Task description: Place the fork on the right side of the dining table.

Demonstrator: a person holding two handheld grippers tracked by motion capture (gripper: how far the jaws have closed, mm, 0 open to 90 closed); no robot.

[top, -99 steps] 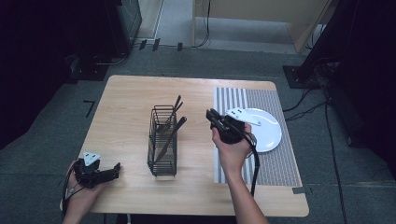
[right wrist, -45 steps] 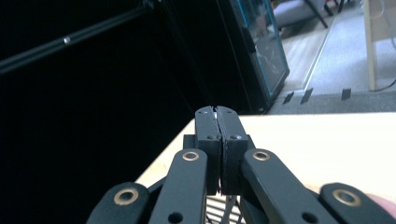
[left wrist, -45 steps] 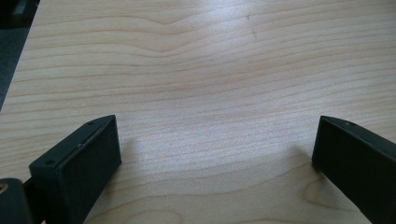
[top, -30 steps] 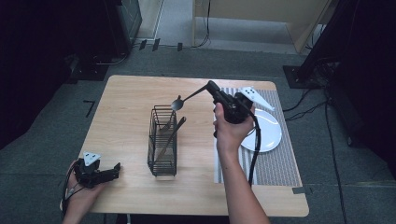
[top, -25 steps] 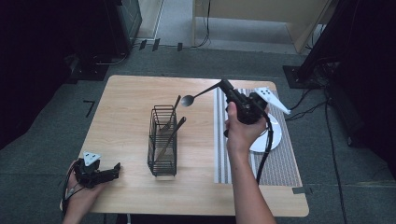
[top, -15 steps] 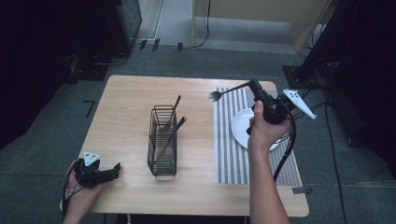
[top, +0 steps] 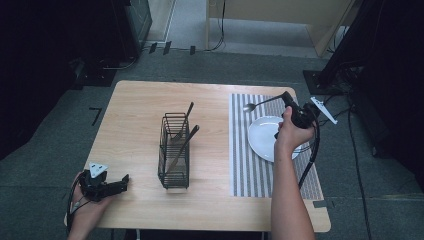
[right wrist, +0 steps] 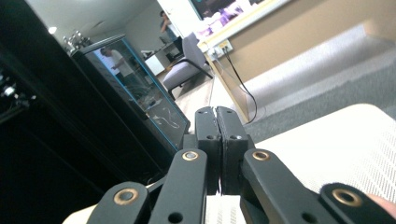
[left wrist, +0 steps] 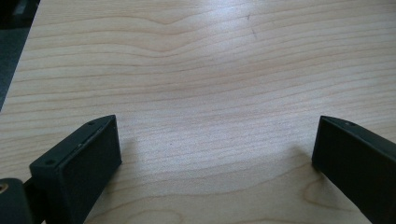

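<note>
The light wooden table (top: 145, 105) spans the middle of the high view, with a grey striped placemat (top: 240, 150) right of centre. A black wire cutlery basket (top: 173, 152) stands mid-frame; a round white plate (top: 262, 137) lies on the mat. The right claw (top: 286, 98), clenched on a slim metal spoon (top: 256, 104), hangs above the plate's upper edge. At lower left, the left claw (left wrist: 215, 154) rests released on the table.

Spoon (top: 256, 103) now over striped placemat (top: 240, 150)
</note>
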